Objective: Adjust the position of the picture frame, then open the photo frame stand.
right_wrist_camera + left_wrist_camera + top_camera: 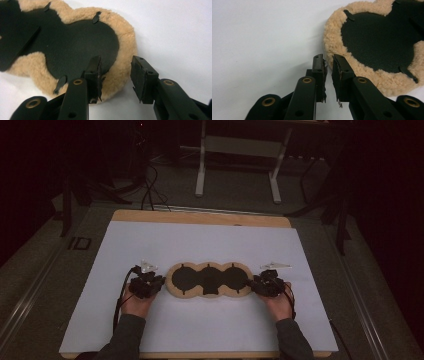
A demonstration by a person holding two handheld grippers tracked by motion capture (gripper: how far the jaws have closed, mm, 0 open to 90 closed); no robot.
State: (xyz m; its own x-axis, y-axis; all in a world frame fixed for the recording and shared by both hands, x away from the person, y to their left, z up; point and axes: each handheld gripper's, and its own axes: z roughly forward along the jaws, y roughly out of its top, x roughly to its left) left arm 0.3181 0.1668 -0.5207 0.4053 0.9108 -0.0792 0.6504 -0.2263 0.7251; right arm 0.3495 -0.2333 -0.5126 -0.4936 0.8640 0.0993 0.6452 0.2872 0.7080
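I'm at the white surface (200,330) with a hand-held gripper in each hand, one at either end of the fleece-edged pad (208,279). It lies flat across the middle of the surface, three rounded lobes in a row, tan fleece round the rim and a black backing facing up.

My left hand-held gripper (146,284) sits at the pad's left end. Looking along it in the left gripper view (327,65), its jaws stand a narrow gap apart, with bare white surface showing in that gap. The fleece rim (332,35) is just beside the outer face of the nearer jaw, and nothing is held.

My right hand-held gripper (266,283) sits at the pad's right end. In the right gripper view (116,68) its jaws are clearly parted, wider than the left pair. One jaw hangs over the black backing (75,50), the other over the white surface beyond the rim, so the curly fleece edge lies between them. The pads are not pressing on it; there is space on both sides, and the pad lies loose on the surface.

Small black tabs (96,17) stick out from the backing into the fleece.
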